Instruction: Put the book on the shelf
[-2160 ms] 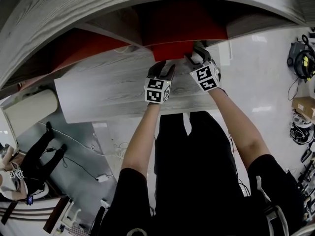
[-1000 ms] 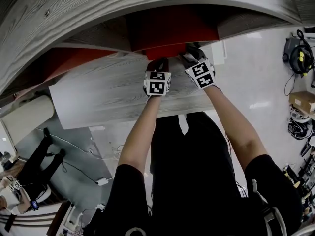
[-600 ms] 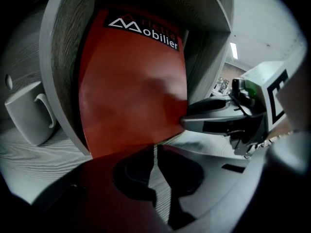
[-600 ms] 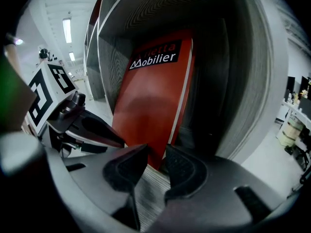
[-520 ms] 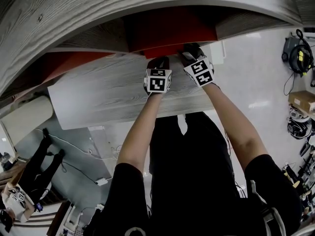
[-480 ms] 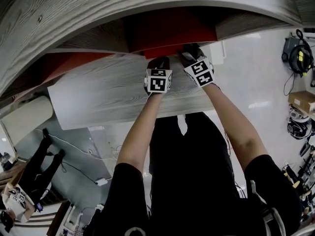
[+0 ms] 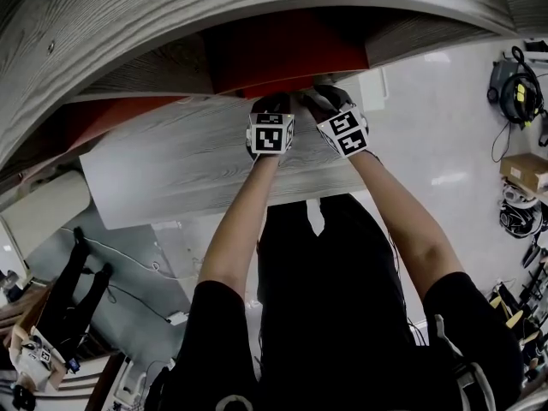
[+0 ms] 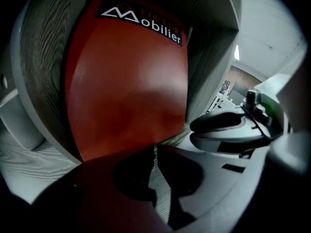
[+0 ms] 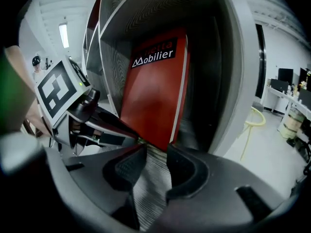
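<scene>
Inside a grey wooden shelf (image 7: 188, 152) compartment, one red book (image 7: 287, 54) stands upright. Two grippers sit just before it: left gripper (image 8: 156, 152) jaws together, empty; right gripper (image 9: 154, 152) jaws opening, only shelf board between them. One cardboard box (image 7: 527, 171) sits on the floor beyond.

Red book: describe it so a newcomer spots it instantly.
Find the grey wood-grain shelf unit. A thin red book stands upright in its compartment. Unlike the plain grey panels around it, it bears a black band lettered Mobilier at the top.

Glossy pale floor (image 7: 445, 118), trailing cables (image 7: 128, 248), cardboard box (image 7: 524, 169) at the right edge, ceiling strip light (image 9: 63, 35).
</scene>
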The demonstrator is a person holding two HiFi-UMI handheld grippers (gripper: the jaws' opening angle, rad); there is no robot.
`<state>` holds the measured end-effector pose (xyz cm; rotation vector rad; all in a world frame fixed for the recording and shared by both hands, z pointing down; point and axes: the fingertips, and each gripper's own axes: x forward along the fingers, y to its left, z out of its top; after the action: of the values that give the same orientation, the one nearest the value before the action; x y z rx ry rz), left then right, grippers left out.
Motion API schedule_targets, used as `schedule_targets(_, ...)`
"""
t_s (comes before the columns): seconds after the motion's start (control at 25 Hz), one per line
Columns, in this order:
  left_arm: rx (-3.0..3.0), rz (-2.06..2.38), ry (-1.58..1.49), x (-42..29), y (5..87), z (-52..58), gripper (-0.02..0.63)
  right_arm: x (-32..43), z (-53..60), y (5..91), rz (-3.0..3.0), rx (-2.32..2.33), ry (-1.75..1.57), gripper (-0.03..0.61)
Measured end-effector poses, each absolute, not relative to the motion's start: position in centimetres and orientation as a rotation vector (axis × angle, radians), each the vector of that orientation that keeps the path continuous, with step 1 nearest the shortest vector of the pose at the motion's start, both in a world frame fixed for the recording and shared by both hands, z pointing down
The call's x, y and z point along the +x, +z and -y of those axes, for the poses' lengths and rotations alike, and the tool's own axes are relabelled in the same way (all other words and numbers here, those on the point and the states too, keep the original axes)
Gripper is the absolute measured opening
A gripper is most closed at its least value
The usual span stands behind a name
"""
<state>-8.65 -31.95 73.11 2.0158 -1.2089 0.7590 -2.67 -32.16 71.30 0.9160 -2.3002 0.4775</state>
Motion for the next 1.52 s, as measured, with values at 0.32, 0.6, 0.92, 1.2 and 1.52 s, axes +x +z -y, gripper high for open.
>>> schedule_targets(0.32, 2.011, 1.242, 0.741, -8.5, 72.8, 33.0, 0.028, -1.6, 30.9, 70.7, 2.306, 0.938, 0.52, 0.103)
schedule_targets(0.6, 2.008, 1.255, 0.728, -8.0, 73.1, 33.7, 0.028, -0.1, 30.1, 70.7, 2.305, 0.993, 0.576, 0.035)
schedule_targets(0.92, 1.994, 1.3, 0.731, -8.2, 73.1, 34.9, 0.028, 0.9, 28.2, 70.5, 2.286, 0.985, 0.551, 0.028)
schedule_targets(1.2, 1.977, 1.323, 0.738, -8.1, 73.0, 35.5, 0.028, 2.0, 24.8, 70.9, 2.271, 0.941, 0.552, 0.028)
schedule_targets(1.52, 1.97, 1.324, 0.779, -8.4, 73.5, 35.7, 0.028, 3.6, 21.5, 70.2, 2.245, 0.946, 0.591, 0.028)
